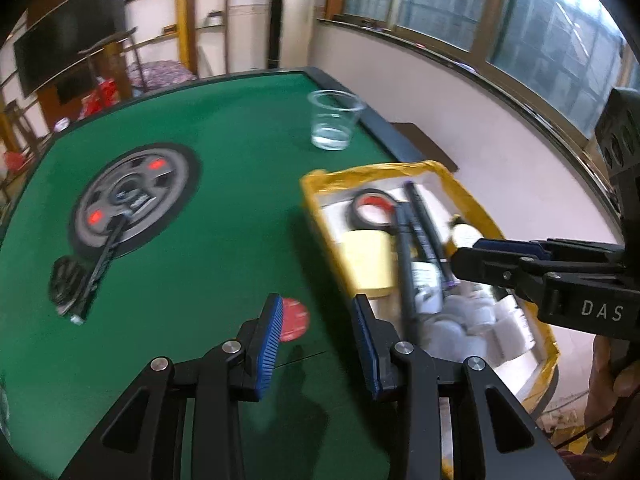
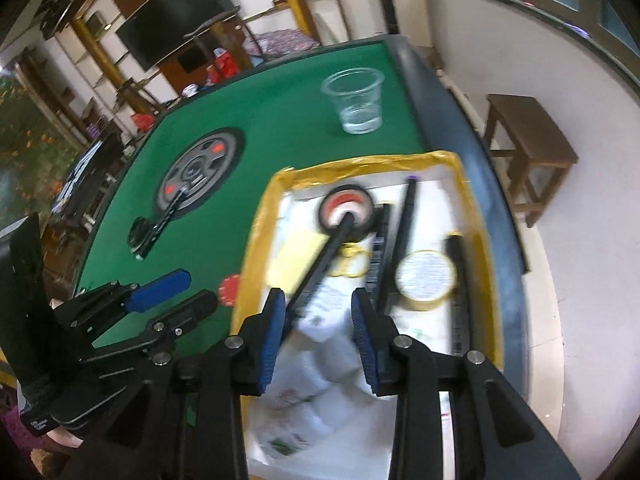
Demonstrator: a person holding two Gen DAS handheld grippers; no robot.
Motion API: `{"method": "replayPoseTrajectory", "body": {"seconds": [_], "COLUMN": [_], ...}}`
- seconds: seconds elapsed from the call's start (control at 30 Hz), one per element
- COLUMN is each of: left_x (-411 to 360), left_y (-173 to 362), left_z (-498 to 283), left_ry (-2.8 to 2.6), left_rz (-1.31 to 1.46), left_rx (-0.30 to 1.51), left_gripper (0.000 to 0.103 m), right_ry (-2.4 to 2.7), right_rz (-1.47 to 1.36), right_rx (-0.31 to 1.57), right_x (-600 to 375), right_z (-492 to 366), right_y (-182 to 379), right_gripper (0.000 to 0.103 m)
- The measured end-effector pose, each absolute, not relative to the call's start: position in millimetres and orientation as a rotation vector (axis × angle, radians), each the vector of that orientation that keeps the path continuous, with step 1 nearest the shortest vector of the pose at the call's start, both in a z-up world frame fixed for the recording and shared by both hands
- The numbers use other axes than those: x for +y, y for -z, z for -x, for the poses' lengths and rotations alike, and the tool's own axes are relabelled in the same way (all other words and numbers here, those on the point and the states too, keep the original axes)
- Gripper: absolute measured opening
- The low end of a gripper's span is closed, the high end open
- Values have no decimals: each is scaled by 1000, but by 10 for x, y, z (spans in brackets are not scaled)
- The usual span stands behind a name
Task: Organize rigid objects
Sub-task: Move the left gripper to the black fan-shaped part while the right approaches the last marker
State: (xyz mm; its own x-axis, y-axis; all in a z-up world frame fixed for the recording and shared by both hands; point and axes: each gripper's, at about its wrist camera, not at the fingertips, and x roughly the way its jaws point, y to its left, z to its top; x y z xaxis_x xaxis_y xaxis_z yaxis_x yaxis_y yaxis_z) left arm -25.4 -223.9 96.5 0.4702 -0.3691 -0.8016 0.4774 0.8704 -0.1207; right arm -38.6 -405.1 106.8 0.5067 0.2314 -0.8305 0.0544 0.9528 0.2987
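A green felt surface [image 1: 240, 128] fills the left wrist view, with a yellow-edged box [image 1: 320, 184] lying at its right edge, in the centre right of the frame. Inside the box are seen a roll of black tape [image 2: 347, 212], several long black pens [image 2: 404, 224], a round tin with a printed lid [image 2: 426, 274] and crumpled white plastic wrapping [image 2: 320, 368].

Still out on the felt, at the left of the frame, a black comb-like tool [image 1: 100, 264] is laid across a grey printed disc (its far end rests on the print), and a red round chip [image 1: 294, 318] is found near the bottom centre. A clear plastic cup [image 1: 334, 122] is stood upright near the top centre, well apart from the box.

The left gripper [image 1: 316, 332] is held released, jaws apart, just above the chip. The right gripper [image 2: 318, 324] is likewise spread with nothing between its pads, poised over the box.

The chip is judged light, stiff and thin; it lies flat, so an edge-on pinch across its rim would be needed, and slipping on the felt is likely. The cup is judged light and easily crushed, so it is best taken gently at the wall below the rim.
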Motion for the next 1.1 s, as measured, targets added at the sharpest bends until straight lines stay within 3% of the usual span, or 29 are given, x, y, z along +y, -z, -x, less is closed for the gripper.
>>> {"method": "replayPoseTrajectory", "body": {"seconds": [0.13,0.2,0.27,0.4,0.5,0.77,1.1], "left_x": [-1918,-1729,-1549,-1166,-846,-194,-294], "left_y": [-960,-959,-967,-973,-944,-695,-312], "left_z": [191,160,127,29,-108,-674,-1209], "left_ry": [462,427,394,324,267,191,233], "left_rz": [-89,-68,-45,-42,-45,-8,-107], "left_rx": [952,953,948,928,930,1013,1088], "left_gripper": [37,45,64,66,74,76,76], "right_ry": [-151,-172,-190,-212,-216,-190,-54], "right_rz": [-287,-284,-275,-265,-268,-287,-359], "right_rx": [1048,1053,1060,1074,1085,1102,1104], "right_x": [-3797,-3679,-3553,-3367,-3277,-3141,-3343], "right_z": [324,296,274,249,254,319,500], "right_y": [-1058,-1047,-1036,-1006,-961,-854,-782], "right_gripper": [33,33,33,34,34,34,34]}}
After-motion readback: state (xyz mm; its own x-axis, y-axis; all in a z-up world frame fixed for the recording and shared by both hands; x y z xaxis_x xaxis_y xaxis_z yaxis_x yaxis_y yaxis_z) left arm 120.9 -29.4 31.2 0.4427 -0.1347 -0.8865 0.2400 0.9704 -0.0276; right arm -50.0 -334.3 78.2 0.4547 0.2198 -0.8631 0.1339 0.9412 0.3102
